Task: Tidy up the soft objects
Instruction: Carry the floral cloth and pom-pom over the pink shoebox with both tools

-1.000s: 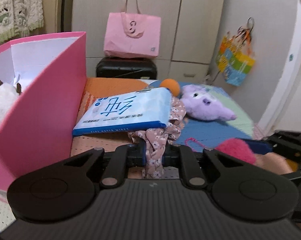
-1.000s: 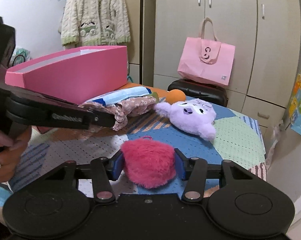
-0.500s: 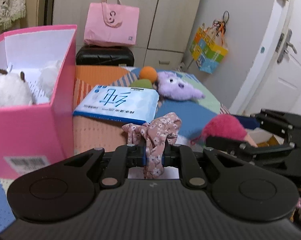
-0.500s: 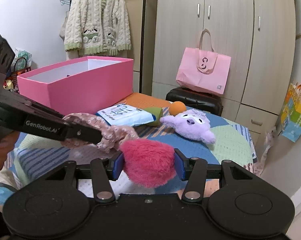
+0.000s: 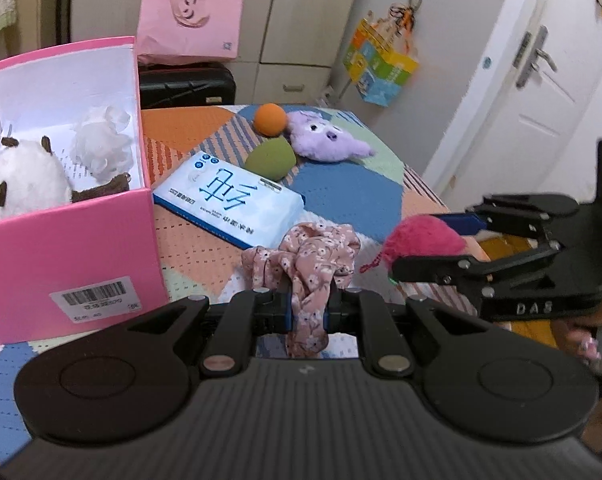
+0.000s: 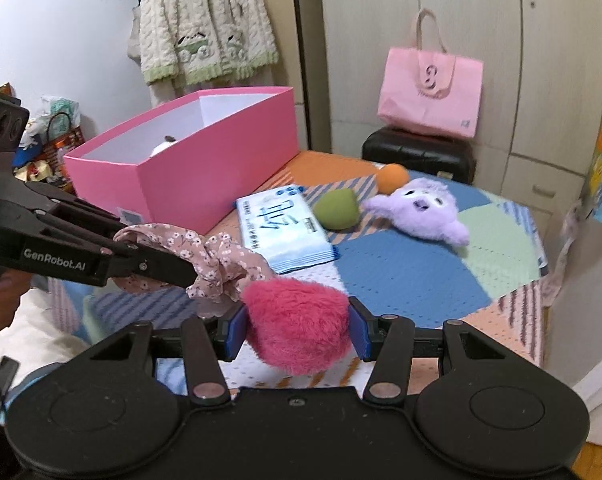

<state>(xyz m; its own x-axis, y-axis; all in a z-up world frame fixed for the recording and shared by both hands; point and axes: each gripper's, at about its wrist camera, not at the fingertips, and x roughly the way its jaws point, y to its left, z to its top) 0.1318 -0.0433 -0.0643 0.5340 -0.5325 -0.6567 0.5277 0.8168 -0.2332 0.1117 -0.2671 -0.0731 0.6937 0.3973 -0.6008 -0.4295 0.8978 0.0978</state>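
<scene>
Over on the left stands the open pink box (image 5: 67, 248), with a white plush toy (image 5: 19, 184) and a white mesh pouf (image 5: 101, 144) already inside, so I'd judge the tidying is partway through and this is the carry step, both hands loaded and raised over the quilted bed cover (image 6: 413, 268). The left gripper (image 5: 308, 312) is clamped tight on a floral scrunchie (image 5: 305, 260), which droops on either side of its pads just right of the box's near corner. The next move, I'd say, calls for swinging it left, above the box wall, before letting go. Beyond it on the cover lie a blue tissue pack (image 5: 229, 200), a green sponge (image 5: 271, 158), an orange ball (image 5: 270, 119) and a purple plush (image 5: 325, 142), all yet to be put away but clear of the path. On the right, the right gripper (image 6: 297, 328) squeezes a pink pom-pom (image 6: 297, 326) between its blue pads. The two grippers hang close together, scrunchie nearly brushing pom-pom, so they could crowd each other at the box.
</scene>
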